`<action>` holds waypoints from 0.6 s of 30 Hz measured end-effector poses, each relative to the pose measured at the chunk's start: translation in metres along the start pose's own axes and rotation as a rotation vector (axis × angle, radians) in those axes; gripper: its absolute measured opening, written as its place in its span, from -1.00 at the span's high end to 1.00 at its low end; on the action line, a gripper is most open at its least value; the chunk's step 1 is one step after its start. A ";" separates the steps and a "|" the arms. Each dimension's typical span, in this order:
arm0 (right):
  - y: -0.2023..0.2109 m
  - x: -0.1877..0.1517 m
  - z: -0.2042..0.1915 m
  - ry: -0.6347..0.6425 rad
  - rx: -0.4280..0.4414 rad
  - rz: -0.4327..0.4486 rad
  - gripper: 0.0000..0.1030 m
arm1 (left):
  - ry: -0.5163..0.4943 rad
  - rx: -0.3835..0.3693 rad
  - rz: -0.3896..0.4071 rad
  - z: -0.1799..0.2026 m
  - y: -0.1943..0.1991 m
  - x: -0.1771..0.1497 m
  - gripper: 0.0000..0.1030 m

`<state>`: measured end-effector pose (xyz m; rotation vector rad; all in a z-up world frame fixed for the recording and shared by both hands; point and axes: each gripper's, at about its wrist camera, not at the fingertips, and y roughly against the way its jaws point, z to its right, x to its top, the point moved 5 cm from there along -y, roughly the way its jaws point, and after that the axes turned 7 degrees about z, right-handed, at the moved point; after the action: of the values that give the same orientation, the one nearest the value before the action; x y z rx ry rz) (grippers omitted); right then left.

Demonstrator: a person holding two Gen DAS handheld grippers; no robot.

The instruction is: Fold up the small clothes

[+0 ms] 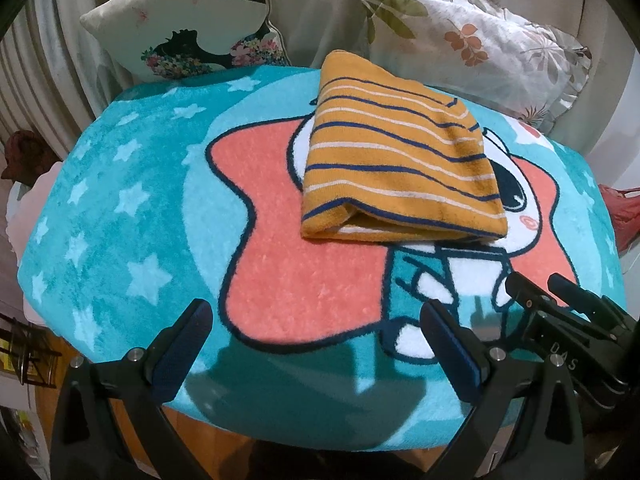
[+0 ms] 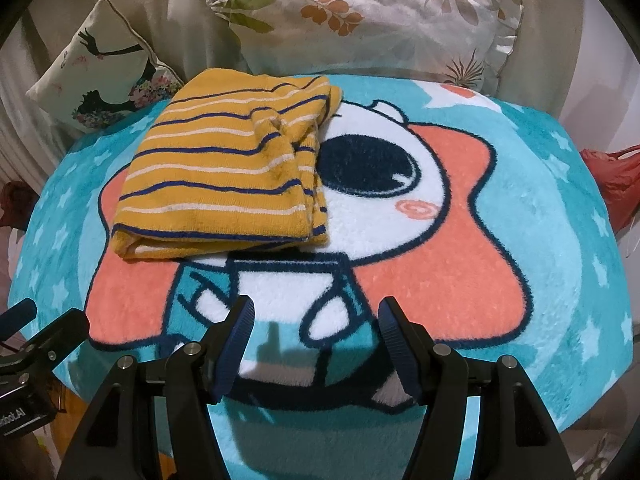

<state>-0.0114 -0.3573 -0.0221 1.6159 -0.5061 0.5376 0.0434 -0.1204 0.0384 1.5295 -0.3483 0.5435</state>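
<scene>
A small mustard-yellow garment with navy and white stripes [image 1: 400, 164] lies folded into a compact rectangle on the teal cartoon rug [image 1: 120, 200]. It also shows in the right wrist view [image 2: 224, 176], left of centre. My left gripper [image 1: 316, 336] is open and empty, held back over the rug's near edge, well short of the garment. My right gripper [image 2: 316, 332] is open and empty, also near the front edge, below and right of the garment. The right gripper shows in the left wrist view [image 1: 560, 304] at the lower right.
The rug [image 2: 520, 240] covers a rounded raised surface. A printed cushion [image 1: 188, 20] and a leaf-pattern pillow [image 1: 480, 36] lean behind it. A red bag [image 2: 616, 176] sits at the right edge. Wooden floor [image 1: 52, 396] shows below left.
</scene>
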 end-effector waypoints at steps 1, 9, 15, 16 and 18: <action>0.000 0.000 0.000 0.000 0.000 0.000 -0.34 | 0.001 0.000 -0.003 0.000 -0.001 0.000 -1.00; -0.003 0.001 0.000 0.009 0.005 -0.003 -0.35 | 0.004 0.000 -0.018 0.003 -0.006 -0.001 -1.00; -0.006 0.003 0.001 0.016 0.012 -0.006 -0.35 | 0.004 0.002 -0.029 0.006 -0.010 0.000 -1.00; -0.007 0.004 0.001 0.018 0.013 -0.006 -0.35 | 0.003 0.003 -0.029 0.007 -0.011 0.001 -1.00; -0.008 0.004 0.001 0.021 0.015 -0.008 -0.35 | 0.004 0.004 -0.029 0.008 -0.011 0.001 -1.00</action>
<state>-0.0027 -0.3577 -0.0261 1.6241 -0.4814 0.5530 0.0514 -0.1278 0.0300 1.5349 -0.3213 0.5251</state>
